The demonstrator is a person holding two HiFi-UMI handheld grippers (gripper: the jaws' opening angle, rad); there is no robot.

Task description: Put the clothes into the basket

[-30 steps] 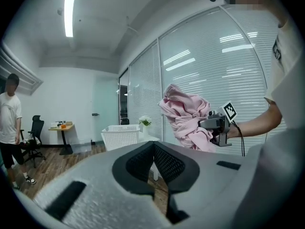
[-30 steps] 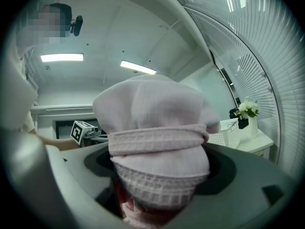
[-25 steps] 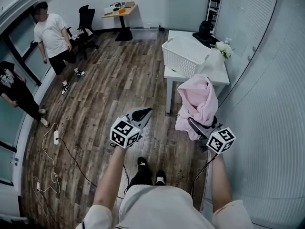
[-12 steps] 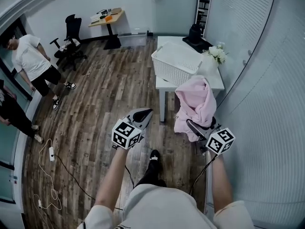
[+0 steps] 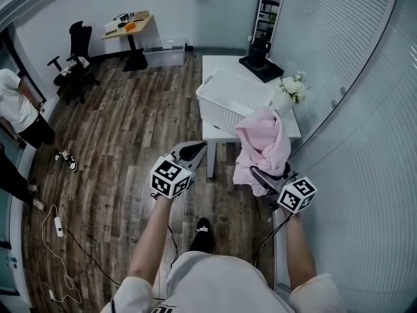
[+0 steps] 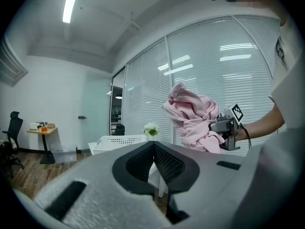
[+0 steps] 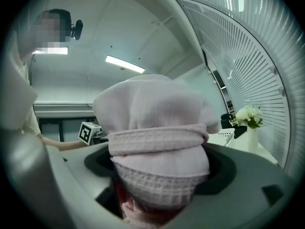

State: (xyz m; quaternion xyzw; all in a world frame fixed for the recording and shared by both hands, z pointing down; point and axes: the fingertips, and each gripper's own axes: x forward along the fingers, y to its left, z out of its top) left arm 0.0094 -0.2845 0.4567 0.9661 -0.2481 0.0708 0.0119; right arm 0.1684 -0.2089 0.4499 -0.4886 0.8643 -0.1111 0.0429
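Note:
A bundled pink garment (image 5: 264, 145) hangs in the air, with my right gripper (image 5: 260, 175) shut on it. In the right gripper view the pink garment (image 7: 157, 137) fills the space between the jaws and hides the tips. The white laundry basket (image 5: 231, 100) stands on a small white table (image 5: 215, 132) just ahead, also seen low in the left gripper view as the basket (image 6: 119, 142). My left gripper (image 5: 189, 152) is held left of the garment, jaws shut with nothing between them; from its own camera my left gripper (image 6: 153, 149) points toward the basket and the pink garment (image 6: 193, 120).
A white vase of flowers (image 5: 287, 93) and a black appliance (image 5: 259, 54) sit on the table beyond the basket. A curved blind-covered wall (image 5: 365, 109) runs along the right. A person (image 5: 19, 113) stands far left, an office chair (image 5: 75, 57) and desk (image 5: 130, 28) at the back.
The view has moved forward toward the table, so the basket and table lie nearer. The pink garment stays held in my right gripper. The person at left has shifted toward the frame edge.

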